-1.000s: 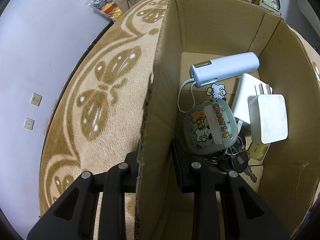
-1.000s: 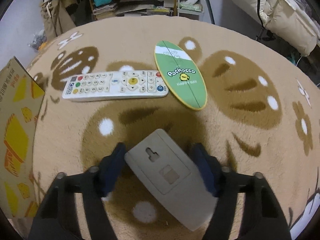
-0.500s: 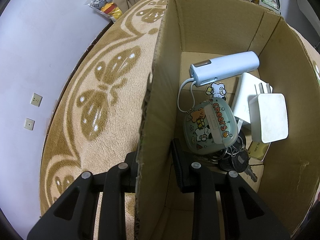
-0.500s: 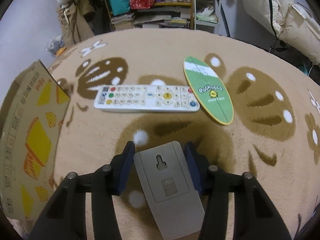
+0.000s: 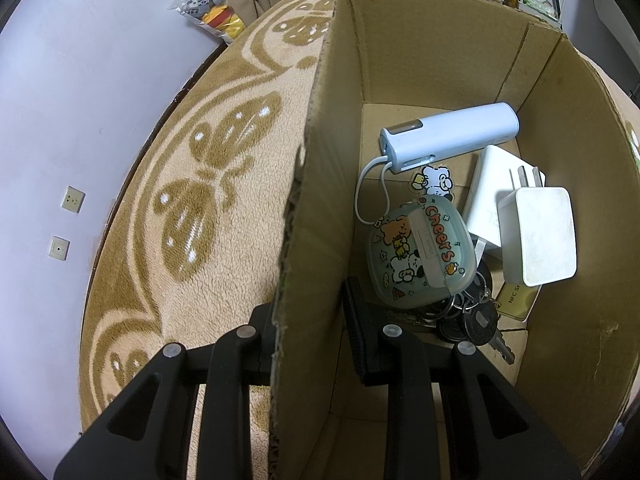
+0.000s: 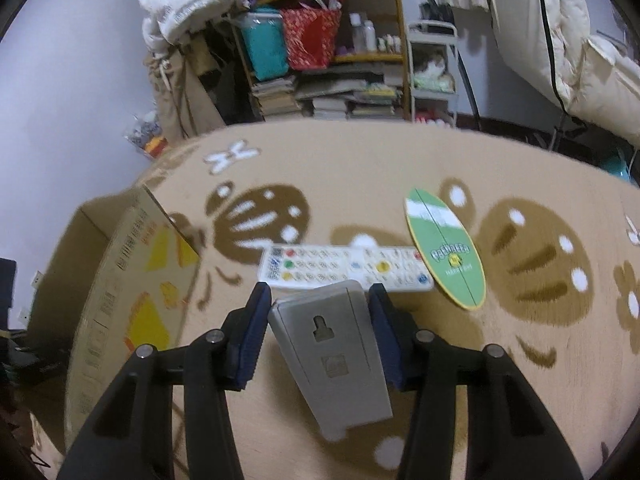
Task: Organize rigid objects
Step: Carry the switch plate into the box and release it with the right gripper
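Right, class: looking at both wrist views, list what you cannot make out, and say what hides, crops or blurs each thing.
- Keys, left wrist view: mostly buried under the Cheers case.
- Yellow NFC tag, left wrist view: print partly covered by the white charger.
- White remote, right wrist view: button labels blurred; its near edge is behind the grey device.
- Cardboard box, right wrist view: its inside is hidden behind the wall.

The left gripper (image 5: 310,324) is clamped across the cardboard box wall (image 5: 308,216), one finger on each face, while the right gripper (image 6: 320,312) grips the grey wall-mount device (image 6: 332,344) between its blue pads (image 6: 250,332), raised and angled forward.
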Demonstrator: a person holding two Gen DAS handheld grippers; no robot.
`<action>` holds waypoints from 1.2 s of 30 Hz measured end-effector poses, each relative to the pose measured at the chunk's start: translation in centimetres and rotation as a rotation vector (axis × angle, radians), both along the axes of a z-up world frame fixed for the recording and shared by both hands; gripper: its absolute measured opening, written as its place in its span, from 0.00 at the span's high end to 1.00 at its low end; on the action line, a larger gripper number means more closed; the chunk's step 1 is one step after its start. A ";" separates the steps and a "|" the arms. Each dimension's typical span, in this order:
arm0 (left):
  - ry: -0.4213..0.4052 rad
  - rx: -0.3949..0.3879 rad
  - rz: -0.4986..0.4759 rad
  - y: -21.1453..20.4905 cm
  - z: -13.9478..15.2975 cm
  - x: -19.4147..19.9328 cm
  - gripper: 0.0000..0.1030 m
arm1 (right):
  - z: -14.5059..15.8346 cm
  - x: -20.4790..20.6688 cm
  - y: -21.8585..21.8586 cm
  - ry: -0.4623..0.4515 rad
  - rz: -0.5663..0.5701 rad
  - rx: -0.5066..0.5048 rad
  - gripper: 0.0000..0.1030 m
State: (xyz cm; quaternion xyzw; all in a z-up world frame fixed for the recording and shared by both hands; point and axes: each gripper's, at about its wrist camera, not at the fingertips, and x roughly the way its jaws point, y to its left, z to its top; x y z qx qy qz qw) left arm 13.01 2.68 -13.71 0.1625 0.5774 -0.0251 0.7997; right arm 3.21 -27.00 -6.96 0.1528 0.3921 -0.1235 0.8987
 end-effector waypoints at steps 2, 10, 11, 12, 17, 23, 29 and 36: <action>0.001 -0.002 0.001 0.0 0.0 0.0 0.75 | 0.6 0.5 0.4 -0.013 0.011 -0.001 0.49; 0.003 -0.005 0.003 0.2 0.0 0.1 0.75 | 3.5 2.6 2.4 -0.081 0.060 -0.021 0.49; 0.003 -0.005 0.003 0.2 0.0 0.1 0.75 | 3.9 2.8 2.8 -0.092 0.072 -0.026 0.49; 0.003 -0.005 0.004 0.2 0.0 0.1 0.75 | 4.4 3.0 3.2 -0.101 0.083 -0.029 0.49; 0.004 -0.007 0.005 0.3 0.0 0.2 0.75 | 6.6 3.8 5.3 -0.155 0.138 -0.034 0.49; 0.003 -0.008 0.007 0.4 -0.1 0.3 0.75 | 9.0 4.3 7.5 -0.225 0.193 -0.026 0.49; 0.003 -0.009 0.008 0.5 -0.1 0.3 0.75 | 10.7 4.3 9.7 -0.269 0.232 -0.043 0.49; 0.004 -0.010 0.007 0.5 -0.2 0.3 0.75 | 12.1 4.0 11.0 -0.315 0.274 -0.013 0.49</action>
